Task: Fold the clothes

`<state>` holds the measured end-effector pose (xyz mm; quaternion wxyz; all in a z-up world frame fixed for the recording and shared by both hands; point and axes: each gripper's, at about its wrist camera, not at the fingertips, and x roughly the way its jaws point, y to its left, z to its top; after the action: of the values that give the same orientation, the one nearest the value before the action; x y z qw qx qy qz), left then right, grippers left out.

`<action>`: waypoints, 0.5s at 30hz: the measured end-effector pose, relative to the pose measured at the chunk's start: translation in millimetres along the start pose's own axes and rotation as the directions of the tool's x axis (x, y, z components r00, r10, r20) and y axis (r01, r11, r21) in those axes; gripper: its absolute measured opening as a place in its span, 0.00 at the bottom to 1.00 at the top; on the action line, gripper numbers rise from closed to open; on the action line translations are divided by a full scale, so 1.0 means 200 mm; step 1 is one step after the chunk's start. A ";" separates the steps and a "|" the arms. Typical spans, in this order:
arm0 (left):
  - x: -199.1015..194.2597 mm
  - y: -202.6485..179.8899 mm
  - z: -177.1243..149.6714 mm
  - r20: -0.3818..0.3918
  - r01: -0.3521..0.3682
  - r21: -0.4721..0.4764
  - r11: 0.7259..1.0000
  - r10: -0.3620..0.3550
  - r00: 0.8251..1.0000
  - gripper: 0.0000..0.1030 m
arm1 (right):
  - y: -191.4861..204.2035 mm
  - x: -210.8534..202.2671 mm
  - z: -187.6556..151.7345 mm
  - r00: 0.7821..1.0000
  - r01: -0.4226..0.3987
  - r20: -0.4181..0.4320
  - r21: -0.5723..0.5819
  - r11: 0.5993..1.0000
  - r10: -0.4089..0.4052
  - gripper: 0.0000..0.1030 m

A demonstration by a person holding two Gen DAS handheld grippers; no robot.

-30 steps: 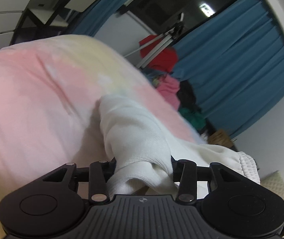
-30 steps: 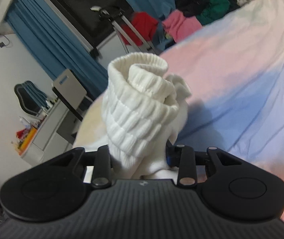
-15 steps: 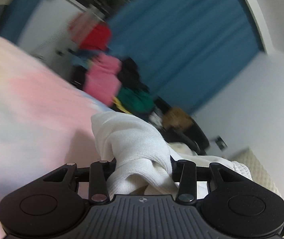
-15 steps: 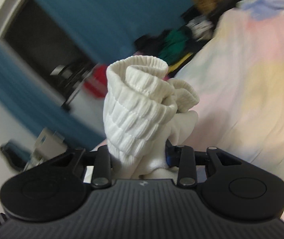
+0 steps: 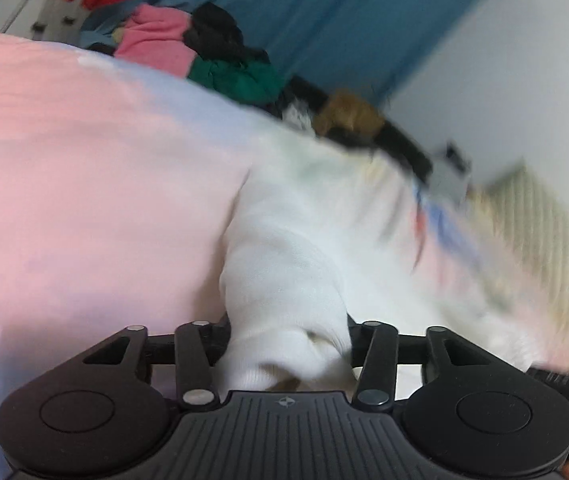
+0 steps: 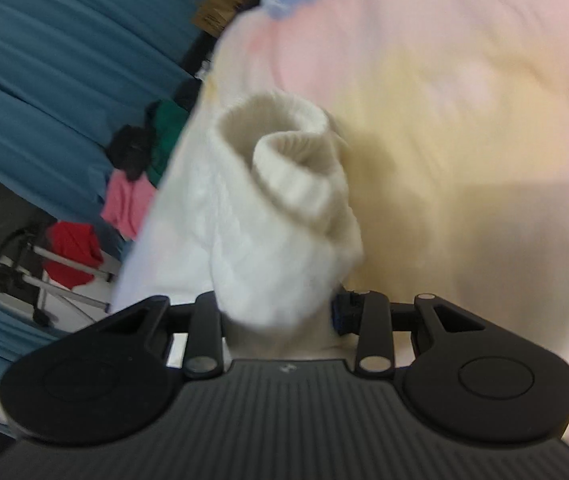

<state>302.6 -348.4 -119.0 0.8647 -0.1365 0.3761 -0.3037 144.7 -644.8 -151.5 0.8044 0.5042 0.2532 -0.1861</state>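
Note:
A white knit garment (image 5: 284, 264) lies across the pastel bed cover (image 5: 84, 180), and both grippers have hold of it. My left gripper (image 5: 288, 340) has a bunched fold of it between its jaws. The jaws are opening, but the cloth still fills the gap and touches both sides. The rest of the garment trails off, blurred, to the right. In the right wrist view, my right gripper (image 6: 280, 312) is shut on the garment's ribbed edge (image 6: 296, 184), which curls up in a roll above the fingers. The fingertips of both grippers are hidden in cloth.
The bed cover (image 6: 464, 120) fills most of both views. At the bed's far end is a pile of pink, black and green clothes (image 5: 156, 44), in front of blue curtains (image 5: 324, 8). A tripod (image 6: 44, 264) and a cardboard box (image 6: 220, 4) stand beside the bed.
Both grippers have swept sideways and down toward the bed with the white garment, rolling as they went. The left jaws stand slightly wider. The right grip is unchanged.

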 end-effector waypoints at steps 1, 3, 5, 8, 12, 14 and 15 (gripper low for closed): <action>0.00 0.03 -0.03 -0.005 0.005 0.028 1.000 -0.005 1.000 0.54 | -0.05 0.02 -0.05 1.000 0.003 -0.001 0.003 1.000 -0.003 0.38; -0.02 0.04 -0.04 0.001 0.013 0.052 0.999 -0.013 1.000 0.61 | -0.12 0.04 -0.11 1.000 -0.001 0.006 0.007 1.000 0.001 0.40; -0.06 -0.01 -0.04 0.011 -0.019 0.058 0.998 0.018 1.000 0.64 | -0.13 0.04 -0.12 1.000 -0.011 0.007 0.019 1.000 0.011 0.42; -0.15 -0.14 0.01 0.019 -0.098 0.178 0.979 0.096 0.995 0.77 | -0.10 -0.01 -0.10 1.000 0.016 -0.016 0.076 0.997 -0.015 0.48; -0.30 -0.32 0.11 0.056 -0.100 0.253 0.962 0.088 0.995 0.86 | -0.05 -0.19 -0.07 0.996 0.088 -0.011 0.078 0.993 -0.087 0.53; -0.44 -0.39 0.13 0.072 -0.085 0.263 0.961 0.069 0.995 0.89 | 0.03 -0.29 -0.06 0.996 0.093 0.010 0.004 0.996 -0.093 0.53; -0.51 -0.44 0.13 0.088 -0.083 0.272 0.959 0.061 0.994 0.92 | 0.08 -0.34 -0.06 0.995 0.096 0.020 -0.033 0.995 -0.096 0.53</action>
<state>230.8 -352.5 -2.1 0.8998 -0.0130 0.3008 -0.3159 96.1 -624.6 -104.8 0.8053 0.4760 0.2728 -0.2249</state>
